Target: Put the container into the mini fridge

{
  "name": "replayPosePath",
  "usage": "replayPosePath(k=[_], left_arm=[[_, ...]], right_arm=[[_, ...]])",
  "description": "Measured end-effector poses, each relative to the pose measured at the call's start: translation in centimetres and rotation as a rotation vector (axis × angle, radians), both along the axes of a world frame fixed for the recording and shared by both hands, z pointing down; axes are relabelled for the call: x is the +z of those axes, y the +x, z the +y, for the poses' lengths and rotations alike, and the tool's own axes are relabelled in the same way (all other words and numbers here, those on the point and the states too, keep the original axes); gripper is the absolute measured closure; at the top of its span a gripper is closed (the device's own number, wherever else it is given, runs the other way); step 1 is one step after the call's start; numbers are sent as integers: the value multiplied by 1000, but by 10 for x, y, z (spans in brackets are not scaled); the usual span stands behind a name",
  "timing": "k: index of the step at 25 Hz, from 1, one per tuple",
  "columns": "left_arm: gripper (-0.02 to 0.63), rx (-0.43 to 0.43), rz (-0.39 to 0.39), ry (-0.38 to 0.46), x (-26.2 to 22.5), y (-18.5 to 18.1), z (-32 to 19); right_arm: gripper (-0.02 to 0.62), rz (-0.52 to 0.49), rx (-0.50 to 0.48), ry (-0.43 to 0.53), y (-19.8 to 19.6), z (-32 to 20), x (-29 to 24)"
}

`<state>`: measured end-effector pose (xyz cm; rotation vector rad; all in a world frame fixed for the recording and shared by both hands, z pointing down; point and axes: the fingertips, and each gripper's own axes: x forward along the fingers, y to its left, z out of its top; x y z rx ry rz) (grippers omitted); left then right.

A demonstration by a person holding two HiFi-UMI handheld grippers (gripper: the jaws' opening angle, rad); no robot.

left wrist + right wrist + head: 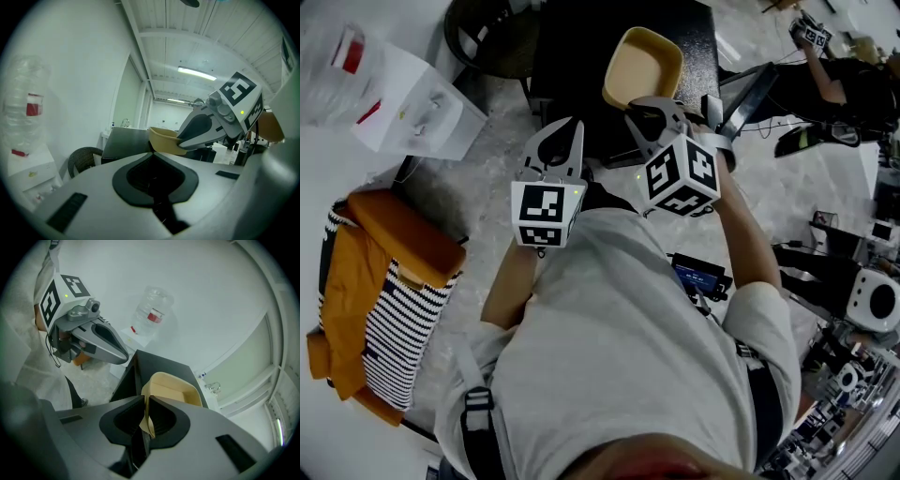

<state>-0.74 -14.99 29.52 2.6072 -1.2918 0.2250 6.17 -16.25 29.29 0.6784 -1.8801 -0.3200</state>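
Speckled grey floor point(497, 122) spreads below the person, with the black mini fridge point(581, 56) at the far side. The head view shows the tan container point(642, 64) held over the fridge's right part, though not the grip itself. The right gripper view does: the right gripper point(145, 399) has its jaws clamped on the container's near rim (a thin edge pinched between the pads). The left gripper point(152, 154) shows its jaws closed together with nothing between them, to the left of the container. Only the gripper views show the white wall behind the water bottle point(152, 312).
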Motion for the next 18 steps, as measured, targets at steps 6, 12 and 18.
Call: replayPosePath(k=[6, 12, 18], left_arm=[[595, 0, -3, -2, 2, -13, 10], [595, 7, -11, -3, 2, -25, 24], [595, 8, -20, -10, 5, -38, 37]], right_arm=[[537, -5, -11, -7, -16, 11, 2], [537, -11, -17, -11, -30, 26, 3], [538, -21, -22, -17, -45, 38, 8]])
